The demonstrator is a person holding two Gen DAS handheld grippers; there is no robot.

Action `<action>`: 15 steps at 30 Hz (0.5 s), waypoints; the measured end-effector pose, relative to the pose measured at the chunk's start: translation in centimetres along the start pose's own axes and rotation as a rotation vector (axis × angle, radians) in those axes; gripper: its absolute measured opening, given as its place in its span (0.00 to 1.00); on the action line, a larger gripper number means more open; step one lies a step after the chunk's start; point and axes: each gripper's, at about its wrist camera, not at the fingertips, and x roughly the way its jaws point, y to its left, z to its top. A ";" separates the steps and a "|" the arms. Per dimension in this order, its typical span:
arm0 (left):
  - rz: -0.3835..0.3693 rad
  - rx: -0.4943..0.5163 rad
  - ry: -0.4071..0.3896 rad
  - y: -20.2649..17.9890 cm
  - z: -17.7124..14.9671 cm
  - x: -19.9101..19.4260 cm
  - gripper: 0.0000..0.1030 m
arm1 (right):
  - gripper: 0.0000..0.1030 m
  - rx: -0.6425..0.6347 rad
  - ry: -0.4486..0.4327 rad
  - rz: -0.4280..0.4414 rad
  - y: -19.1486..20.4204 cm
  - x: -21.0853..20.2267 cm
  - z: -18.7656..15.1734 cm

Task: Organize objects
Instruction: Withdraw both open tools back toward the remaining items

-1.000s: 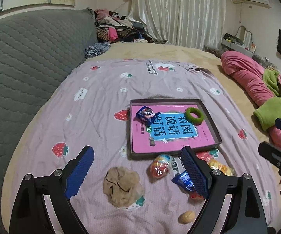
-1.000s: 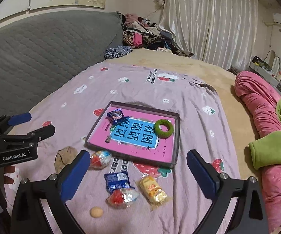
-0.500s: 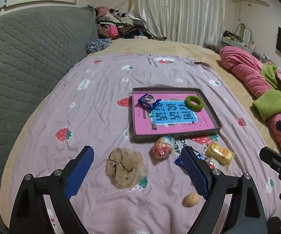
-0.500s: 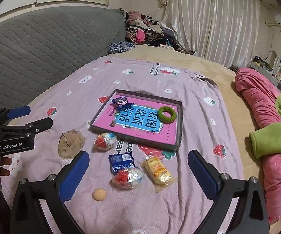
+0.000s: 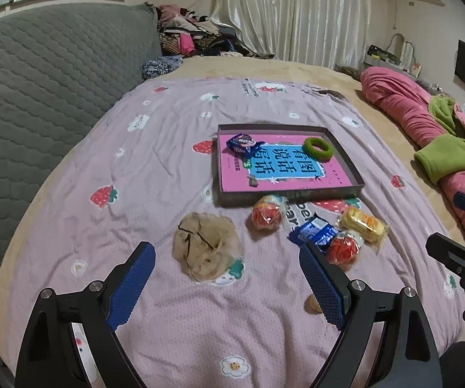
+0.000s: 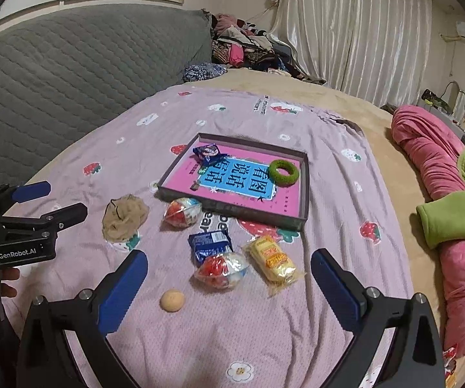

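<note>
As both grippers drop closer to the bed than a second ago, the loose items sit larger and nearer in each view.

Left wrist: left gripper [image 5: 226, 278] spread wide, nothing between the pads. Beige hairnet [image 5: 207, 249] now lies just ahead between the fingers, looks like its target. Tray [image 5: 289, 195] beyond holds a blue snack pack [image 5: 243, 145] and green ring [image 5: 317, 148] on the pink book [image 5: 280, 168].

Right wrist: right gripper [image 6: 229, 286] also spread, empty. Red-and-white candy [image 6: 221, 270], yellow pack [image 6: 272, 263], blue wrapper [image 6: 210, 242] sit just ahead of the fingers; walnut [image 6: 172, 299] near the left finger; second candy [image 6: 183, 211] touches the tray wall [image 6: 255, 215].

Read: approach phase, no grasp yet. Six items outside the tray, two in.
</note>
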 end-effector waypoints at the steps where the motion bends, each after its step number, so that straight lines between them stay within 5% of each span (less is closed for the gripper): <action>1: -0.001 0.001 -0.002 0.0 -0.2 -0.1 0.89 | 0.99 0.000 -0.003 -0.001 0.1 -0.1 -0.2; 15: -0.039 -0.004 -0.006 0.1 -2.8 0.0 0.89 | 0.99 0.010 -0.002 -0.004 1.2 0.5 -3.6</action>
